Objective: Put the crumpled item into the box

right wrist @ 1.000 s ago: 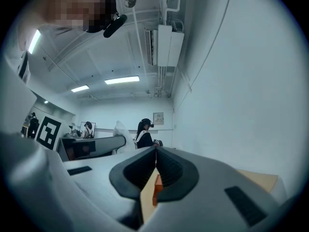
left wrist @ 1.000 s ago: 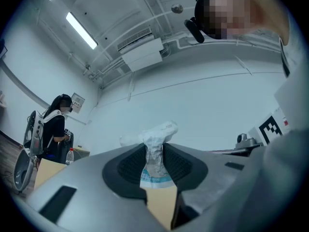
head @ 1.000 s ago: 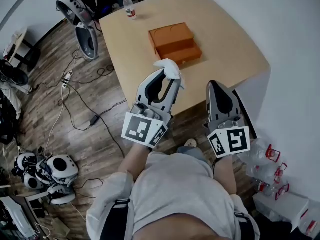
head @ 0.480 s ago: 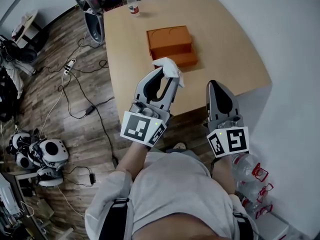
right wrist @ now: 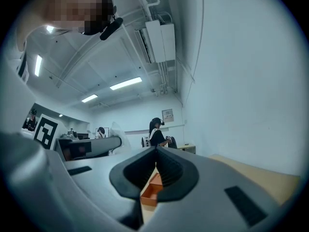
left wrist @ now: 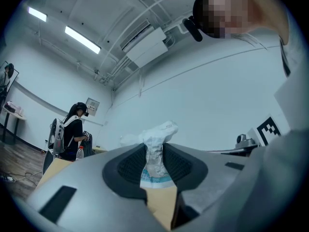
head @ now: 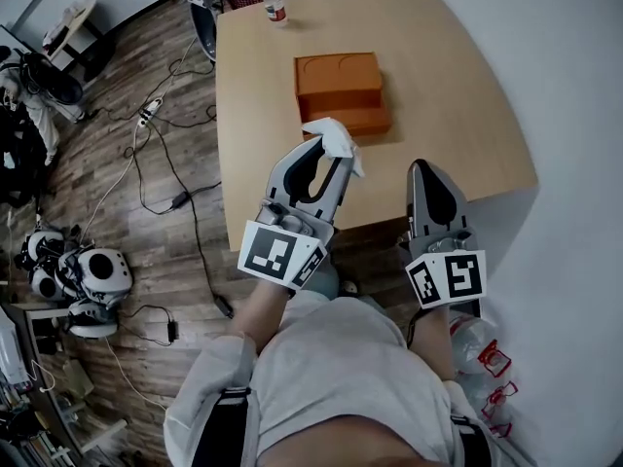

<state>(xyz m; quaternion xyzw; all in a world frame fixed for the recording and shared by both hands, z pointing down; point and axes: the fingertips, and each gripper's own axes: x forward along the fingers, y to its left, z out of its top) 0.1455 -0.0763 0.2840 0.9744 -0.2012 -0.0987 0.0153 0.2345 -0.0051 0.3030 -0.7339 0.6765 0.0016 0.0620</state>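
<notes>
The left tool (head: 326, 156) pinches the crumpled item (head: 334, 136), plain in its own view; only the head view places it, seemingly just short of the box (head: 341, 86). The right tool's (head: 424, 169) jaws meet, empty.

**Three cameras, one bench**

The head camera's high up, peering steeply down on the bench (head: 458, 115) and box (head: 341, 90), well off. Both gripper cameras ride close behind their jaws, tilted up at wall (left wrist: 203, 95) and ceiling (left wrist: 120, 13). The right gripper view shares the box (right wrist: 150, 192) with the head view.
</notes>
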